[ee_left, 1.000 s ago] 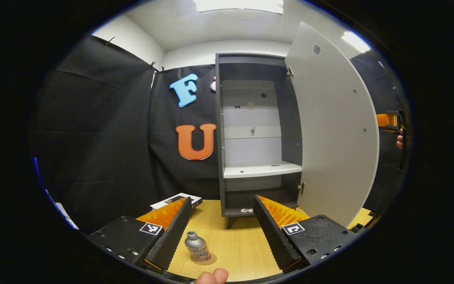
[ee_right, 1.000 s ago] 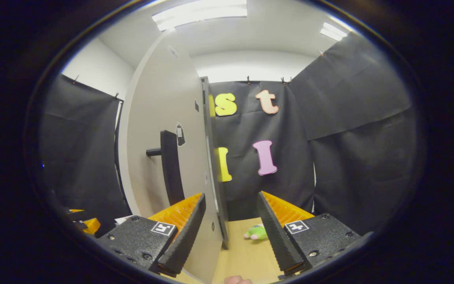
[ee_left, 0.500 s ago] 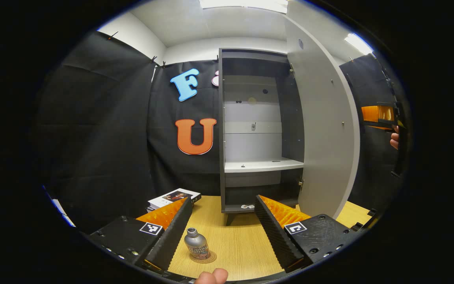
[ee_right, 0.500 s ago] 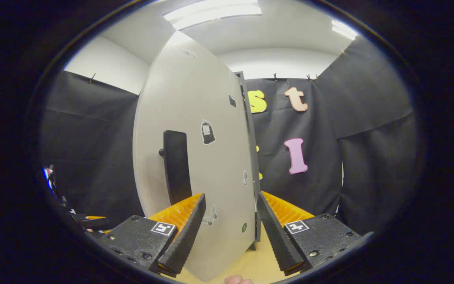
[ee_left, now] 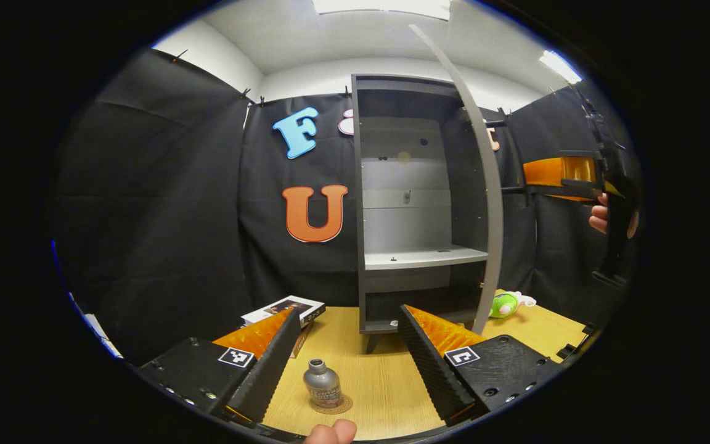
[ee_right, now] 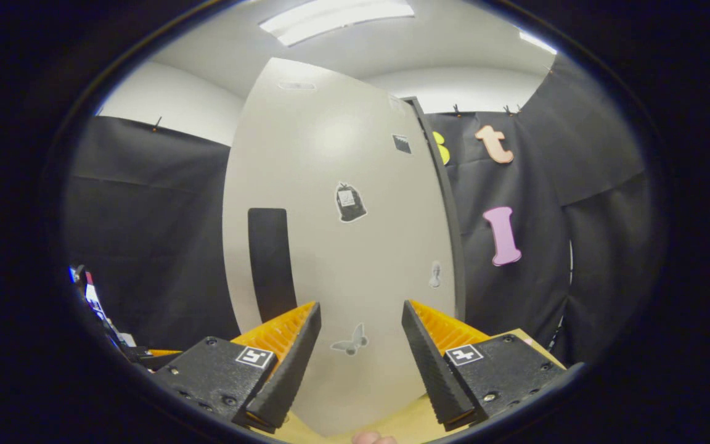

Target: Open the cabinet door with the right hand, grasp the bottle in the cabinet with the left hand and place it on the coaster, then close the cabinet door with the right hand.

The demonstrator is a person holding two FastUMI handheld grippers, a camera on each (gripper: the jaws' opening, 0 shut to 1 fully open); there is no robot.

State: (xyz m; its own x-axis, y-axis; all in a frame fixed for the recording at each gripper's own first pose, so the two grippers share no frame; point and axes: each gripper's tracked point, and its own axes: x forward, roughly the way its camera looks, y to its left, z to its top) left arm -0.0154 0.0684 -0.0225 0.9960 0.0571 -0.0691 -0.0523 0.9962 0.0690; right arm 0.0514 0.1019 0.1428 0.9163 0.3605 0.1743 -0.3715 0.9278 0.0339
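A small silver bottle stands upright on a round coaster on the wooden table, between the fingers of my open left gripper, which hangs above it without touching. Behind it the dark cabinet stands open, and its pale door is seen nearly edge-on. My right gripper is open and faces the door's outer face, just right of the black handle. In the left gripper view the right gripper and the hand holding it sit beyond the door.
A book lies on the table left of the cabinet. A green plush toy lies to the cabinet's right. The cabinet's white shelf is bare. Black cloth walls close in the booth.
The door has swung from wide open to about half shut. My right gripper has turned to face the door's outer side. The bottle stays on the coaster.
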